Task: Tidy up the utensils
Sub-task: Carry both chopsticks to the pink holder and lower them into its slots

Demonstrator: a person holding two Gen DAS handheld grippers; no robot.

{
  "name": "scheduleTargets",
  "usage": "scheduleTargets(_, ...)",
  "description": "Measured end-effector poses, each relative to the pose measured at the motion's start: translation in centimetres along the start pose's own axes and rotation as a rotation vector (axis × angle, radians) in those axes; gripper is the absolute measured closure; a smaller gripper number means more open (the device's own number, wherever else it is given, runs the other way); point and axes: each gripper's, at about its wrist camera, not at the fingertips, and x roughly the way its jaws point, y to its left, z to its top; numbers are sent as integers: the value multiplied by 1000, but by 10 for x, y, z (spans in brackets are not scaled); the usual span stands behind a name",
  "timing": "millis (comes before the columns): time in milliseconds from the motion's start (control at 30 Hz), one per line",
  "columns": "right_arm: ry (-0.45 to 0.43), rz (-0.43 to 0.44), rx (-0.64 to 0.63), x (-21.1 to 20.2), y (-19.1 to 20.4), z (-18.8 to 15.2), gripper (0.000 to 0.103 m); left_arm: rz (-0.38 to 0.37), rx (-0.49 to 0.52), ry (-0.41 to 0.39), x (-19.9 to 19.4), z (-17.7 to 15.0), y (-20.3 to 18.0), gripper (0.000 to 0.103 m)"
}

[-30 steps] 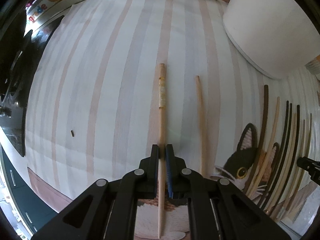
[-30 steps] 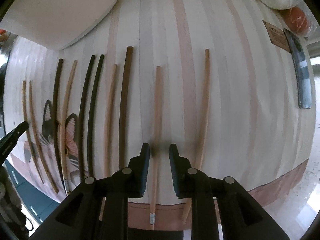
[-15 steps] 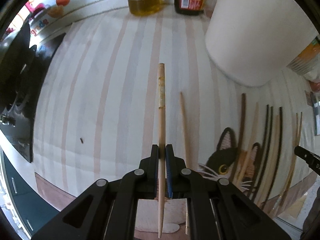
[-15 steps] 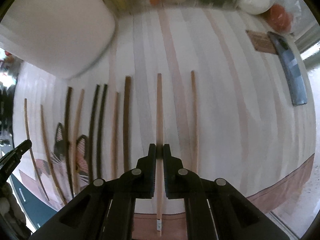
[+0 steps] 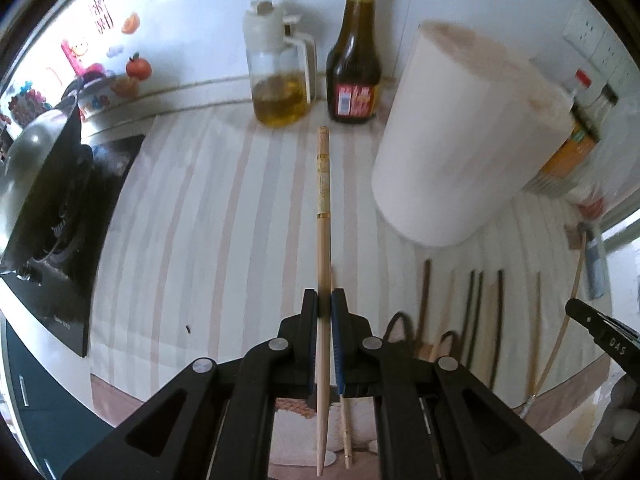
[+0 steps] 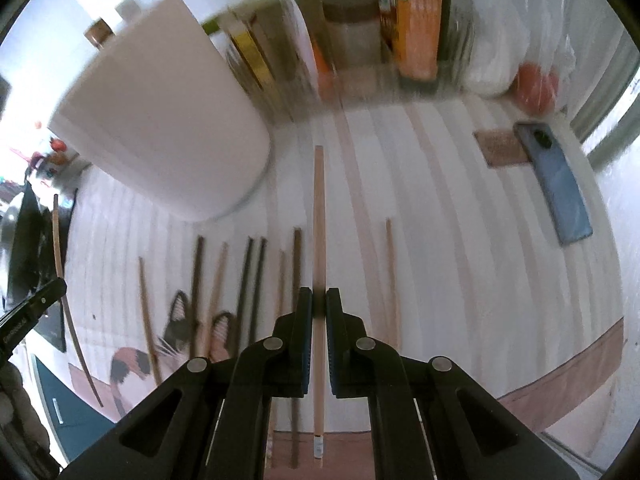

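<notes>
My left gripper (image 5: 324, 300) is shut on a light wooden chopstick (image 5: 322, 208) with a patterned band, held above the striped mat (image 5: 192, 208). Its mate (image 5: 345, 428) lies on the mat just right of the jaws. My right gripper (image 6: 319, 300) is shut on a plain pale chopstick (image 6: 318, 208), also lifted off the mat. Several more chopsticks (image 6: 248, 280), dark and light, lie in a row left of it, and one pale chopstick (image 6: 391, 272) lies to its right. A tall white cylinder container (image 5: 460, 140) stands at the back.
An oil jug (image 5: 280, 76) and a dark sauce bottle (image 5: 354, 60) stand by the wall. A black stove (image 5: 52, 208) sits left of the mat. A blue phone (image 6: 556, 184) and boxes (image 6: 412, 20) lie at the right back. The right gripper's tip (image 5: 600, 328) shows at the left wrist view's edge.
The right gripper closed on the pale chopstick. Both grippers rose with their chopsticks and tilted up, so bottles, boxes and the wall came into view.
</notes>
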Motion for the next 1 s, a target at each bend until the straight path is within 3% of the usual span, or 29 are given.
scheduleTargets(267, -167, 56, 0, -40, 17, 23, 96, -72, -21, -117, -50, 28, -8, 99)
scheduleTargets(500, -307, 124, -2, -92, 39, 60, 96, -131, -16, -249, -97, 71, -20, 99)
scheduleTargets(1000, -557, 191, -49, -151, 101, 163, 96, -180, -26, -413, -126, 181, -44, 99)
